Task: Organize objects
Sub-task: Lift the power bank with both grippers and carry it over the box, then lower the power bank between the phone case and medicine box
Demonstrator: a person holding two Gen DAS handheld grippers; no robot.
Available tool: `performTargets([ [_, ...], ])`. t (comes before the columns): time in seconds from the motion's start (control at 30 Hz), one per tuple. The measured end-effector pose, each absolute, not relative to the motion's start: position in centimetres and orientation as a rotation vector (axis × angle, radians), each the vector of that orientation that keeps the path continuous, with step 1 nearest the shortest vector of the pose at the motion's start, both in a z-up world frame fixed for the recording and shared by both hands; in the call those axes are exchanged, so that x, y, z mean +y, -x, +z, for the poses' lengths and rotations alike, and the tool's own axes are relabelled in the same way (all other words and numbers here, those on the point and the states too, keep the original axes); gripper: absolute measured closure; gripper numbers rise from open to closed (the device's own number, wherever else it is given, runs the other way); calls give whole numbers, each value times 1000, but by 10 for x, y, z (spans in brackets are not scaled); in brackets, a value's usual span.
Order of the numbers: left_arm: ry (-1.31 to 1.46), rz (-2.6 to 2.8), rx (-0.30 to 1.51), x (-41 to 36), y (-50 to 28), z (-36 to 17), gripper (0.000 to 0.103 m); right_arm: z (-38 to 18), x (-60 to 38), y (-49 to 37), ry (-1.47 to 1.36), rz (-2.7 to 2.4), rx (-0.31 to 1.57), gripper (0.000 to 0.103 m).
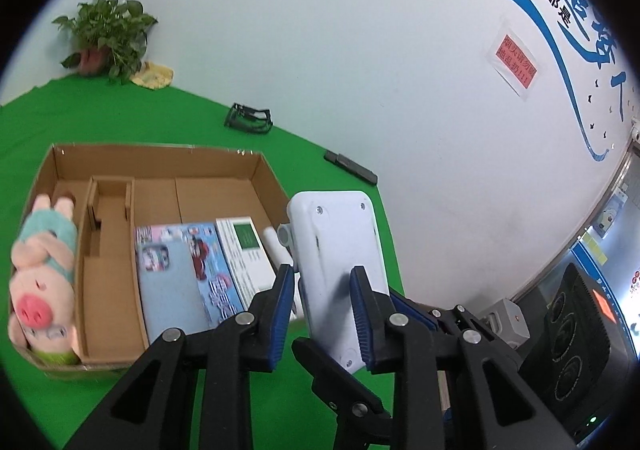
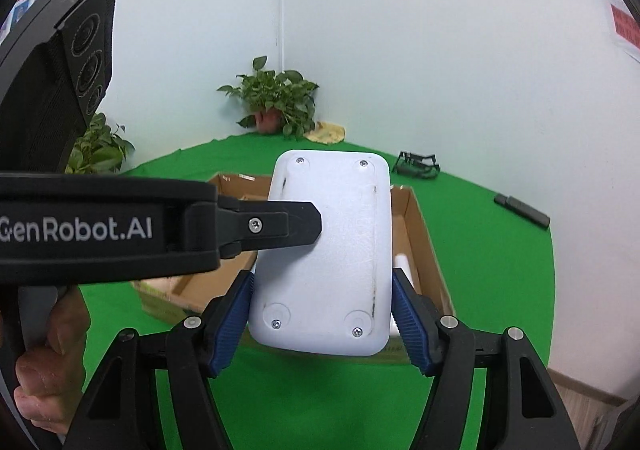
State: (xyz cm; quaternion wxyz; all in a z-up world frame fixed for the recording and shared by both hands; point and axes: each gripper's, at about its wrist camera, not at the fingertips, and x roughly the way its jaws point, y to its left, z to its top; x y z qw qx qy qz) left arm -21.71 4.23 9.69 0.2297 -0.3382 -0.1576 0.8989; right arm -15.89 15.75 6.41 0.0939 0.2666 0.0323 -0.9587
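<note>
While both grippers share one load, the step in hand looks like carrying the device to its slot. The right gripper has its fingers clamped across the white shell's width, a blue pad pressed on each long edge. The left gripper comes in from the side and pinches the shell through its thickness, one finger flat on the screwed back face. A hand grips the left gripper's handle. The device hangs in the air, back face towards both cameras, over the near right end of the box, clear of the green worktop. Next, I judge, it must be lowered into a free space, and both grips must let go together so it does not tip. Room is tight: a pig fills the left compartment, while a printed pack, a white carton and a tube crowd the near part of the right one. The middle compartment and the far half of the right one lie bare, though the middle looks narrow for the shell. Beyond the box, well apart, lie a black frame and a black bar. A plant stands in the far corner by the wall.
</note>
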Motion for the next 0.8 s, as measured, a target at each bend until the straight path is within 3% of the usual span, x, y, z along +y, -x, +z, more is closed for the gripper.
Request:
performTargets([
  [0.2,943,2495,-413,39,254,119,76,90,162,197,-815,-2818,32,38],
  [0.33,1030,2470,-441,36,287,105,77,84,167,235,-892,-2798,16,38],
  [0.8,1408,2334,-580,24,337,-28,77,-46,168,313,-1319,-2603,-62,38],
])
